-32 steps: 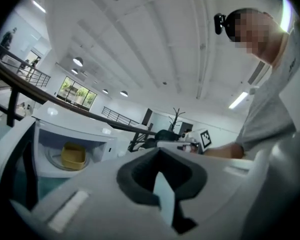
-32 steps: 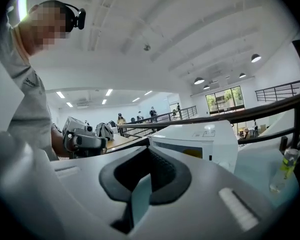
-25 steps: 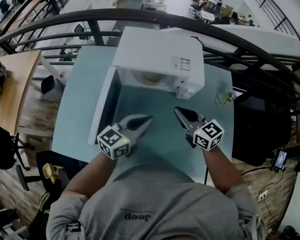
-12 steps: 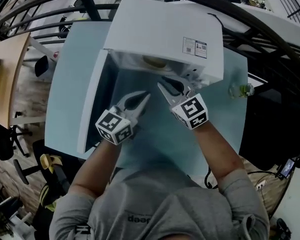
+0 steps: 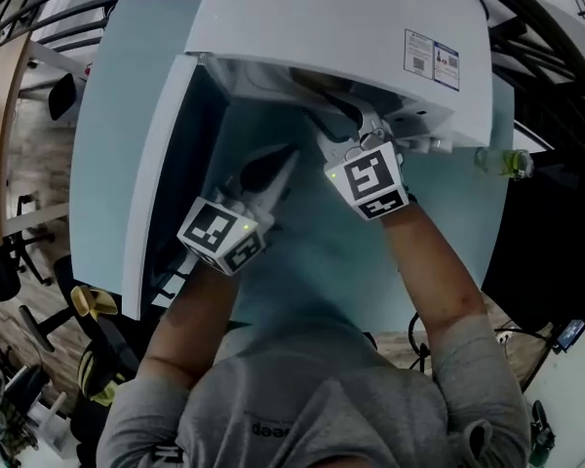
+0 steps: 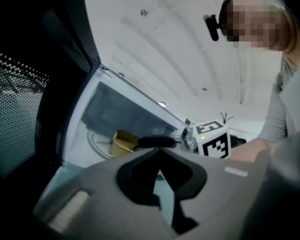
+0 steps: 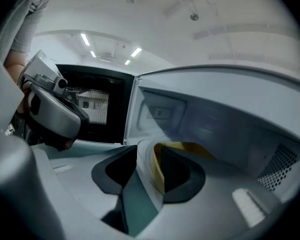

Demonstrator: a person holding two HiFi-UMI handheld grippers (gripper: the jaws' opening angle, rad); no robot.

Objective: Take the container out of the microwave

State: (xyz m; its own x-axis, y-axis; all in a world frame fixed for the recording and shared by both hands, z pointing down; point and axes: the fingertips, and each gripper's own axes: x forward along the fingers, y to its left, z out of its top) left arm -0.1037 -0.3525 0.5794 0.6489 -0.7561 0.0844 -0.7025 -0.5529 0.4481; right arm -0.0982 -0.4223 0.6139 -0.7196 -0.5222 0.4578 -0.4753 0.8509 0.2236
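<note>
A white microwave (image 5: pixel 341 27) stands on the pale blue table (image 5: pixel 127 76), its door (image 5: pixel 156 164) swung open to the left. A yellow container (image 7: pixel 190 151) sits on the turntable inside (image 6: pixel 122 143). My right gripper (image 5: pixel 324 117) reaches into the cavity mouth. Its jaws have just been opening and now stand open (image 7: pixel 149 156). The container's near rim shows in the gap, and no pad presses on it. My left gripper (image 5: pixel 268 169) hovers shut and empty (image 6: pixel 159 153) in front of the opening, beside the door. In the head view the microwave's top hides most of the container.
The open door forms a wall along my left arm. A small clear bottle (image 5: pixel 502 162) stands on the table right of the microwave. A dark railing and a drop to a lower floor lie beyond the table; chairs (image 5: pixel 93 305) stand at the left.
Both grippers have moved forward and down toward the microwave. The right one went from shut to open and entered the cavity mouth. The left one stayed shut.
</note>
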